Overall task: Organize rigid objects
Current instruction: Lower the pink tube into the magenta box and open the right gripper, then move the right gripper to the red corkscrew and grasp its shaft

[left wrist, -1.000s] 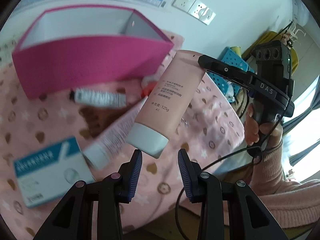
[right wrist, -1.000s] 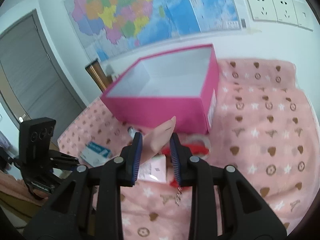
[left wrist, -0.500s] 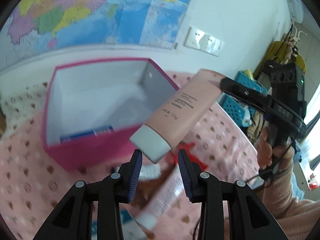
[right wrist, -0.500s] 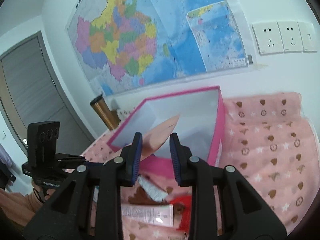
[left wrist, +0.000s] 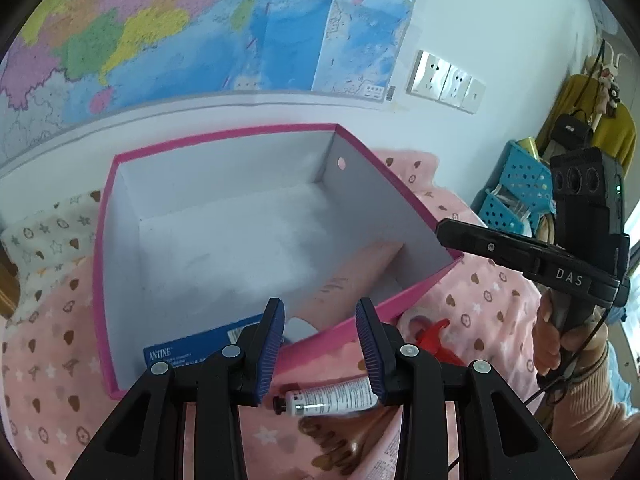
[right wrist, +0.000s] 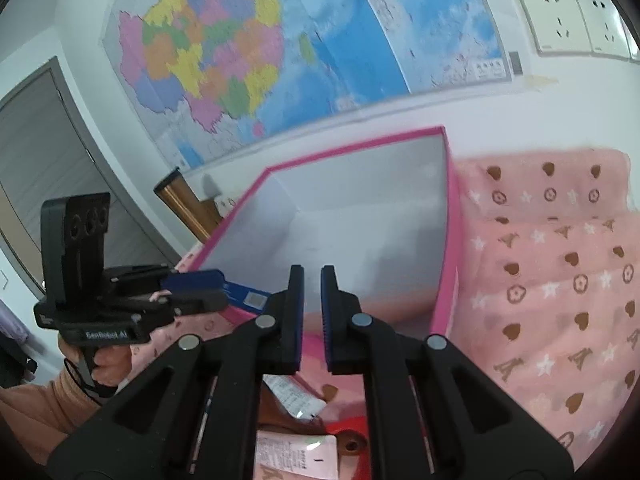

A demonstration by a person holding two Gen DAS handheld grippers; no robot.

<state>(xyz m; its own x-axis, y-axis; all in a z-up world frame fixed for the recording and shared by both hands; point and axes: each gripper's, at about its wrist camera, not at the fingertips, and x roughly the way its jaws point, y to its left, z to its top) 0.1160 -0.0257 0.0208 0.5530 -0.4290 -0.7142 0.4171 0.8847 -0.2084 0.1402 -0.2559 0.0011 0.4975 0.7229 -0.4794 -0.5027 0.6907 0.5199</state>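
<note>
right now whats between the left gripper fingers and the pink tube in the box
In the left wrist view, only the pink box's near wall lies between the left gripper and the pink tube lying inside.

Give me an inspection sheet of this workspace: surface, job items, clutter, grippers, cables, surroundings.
Surface: pink blanket with hearts and stars.
Job's things: pink box open, holding a pink tube and a blue carton; a white tube lies on the blanket in front of it.
Clutter: a red item beside the box, too hidden to identify.
Grippers: left gripper open and empty; right gripper nearly closed with a narrow gap, empty.
Cables: a black cable hangs near the right hand.
Surroundings: wall map, wall sockets, blue baskets.
</note>
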